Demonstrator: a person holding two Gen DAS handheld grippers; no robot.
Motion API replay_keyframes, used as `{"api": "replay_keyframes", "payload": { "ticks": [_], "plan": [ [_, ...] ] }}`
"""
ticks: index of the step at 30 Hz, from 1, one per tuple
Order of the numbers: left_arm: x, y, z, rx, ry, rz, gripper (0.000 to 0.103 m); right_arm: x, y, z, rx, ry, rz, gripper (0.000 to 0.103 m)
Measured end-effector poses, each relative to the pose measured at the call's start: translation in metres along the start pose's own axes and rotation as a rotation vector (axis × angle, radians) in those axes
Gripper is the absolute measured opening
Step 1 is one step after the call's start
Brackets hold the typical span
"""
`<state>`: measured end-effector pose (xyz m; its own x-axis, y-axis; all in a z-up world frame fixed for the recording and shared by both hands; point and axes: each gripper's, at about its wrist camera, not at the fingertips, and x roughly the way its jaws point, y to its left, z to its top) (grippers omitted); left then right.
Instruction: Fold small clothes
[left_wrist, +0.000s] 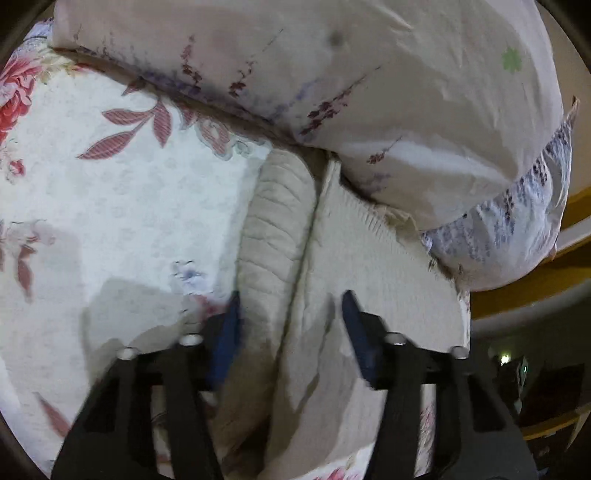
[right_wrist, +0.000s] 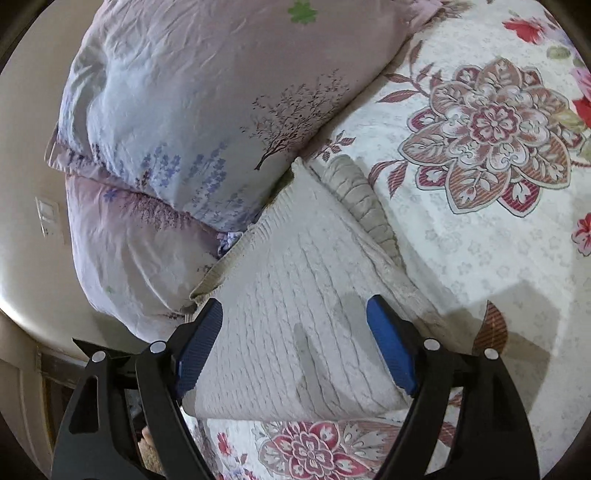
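A cream ribbed knit garment (left_wrist: 343, 258) lies on the floral bedspread (left_wrist: 110, 206), folded over with a sleeve (left_wrist: 273, 221) along its left side, its far end against the pillows. It also shows in the right wrist view (right_wrist: 295, 288), with the sleeve (right_wrist: 365, 203) on its right. My left gripper (left_wrist: 291, 306) is open above the garment's near part, holding nothing. My right gripper (right_wrist: 295, 314) is open above the garment's near edge, holding nothing.
Two stacked pale floral pillows (right_wrist: 184, 122) sit at the head of the bed, touching the garment's far end; they also show in the left wrist view (left_wrist: 369, 85). The bedspread (right_wrist: 480, 240) extends to the right. The bed edge and a dark floor area (left_wrist: 535, 350) lie beside the garment.
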<state>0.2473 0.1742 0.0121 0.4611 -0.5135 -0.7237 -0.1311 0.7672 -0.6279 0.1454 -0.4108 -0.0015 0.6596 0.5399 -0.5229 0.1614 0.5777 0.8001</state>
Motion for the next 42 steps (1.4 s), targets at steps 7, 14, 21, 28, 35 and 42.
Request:
{"api": "replay_keyframes", "payload": {
  "ticks": [7,14,21,28,35,42],
  "plan": [
    [-0.013,-0.054,-0.006,-0.099,-0.073,-0.143,0.015,-0.029,0.010,0.015,-0.083,-0.026,0.009,0.082],
    [0.053,-0.247,-0.040,0.040,0.042,-0.475,0.019,-0.068,0.002,0.054,-0.142,-0.101,-0.036,0.082],
    [0.104,-0.299,-0.074,0.107,0.139,-0.581,0.053,-0.034,-0.023,0.088,-0.067,0.072,-0.007,0.087],
    [0.097,-0.226,-0.077,0.255,0.143,0.016,0.076,0.028,-0.039,0.087,-0.029,0.293,0.015,0.088],
    [0.136,-0.214,-0.095,0.221,0.181,-0.041,0.062,0.053,-0.026,0.069,-0.066,0.296,0.041,0.037],
    [0.092,-0.192,-0.082,0.205,0.170,-0.241,0.036,0.036,0.034,0.041,-0.159,0.253,0.171,0.030]
  ]
}}
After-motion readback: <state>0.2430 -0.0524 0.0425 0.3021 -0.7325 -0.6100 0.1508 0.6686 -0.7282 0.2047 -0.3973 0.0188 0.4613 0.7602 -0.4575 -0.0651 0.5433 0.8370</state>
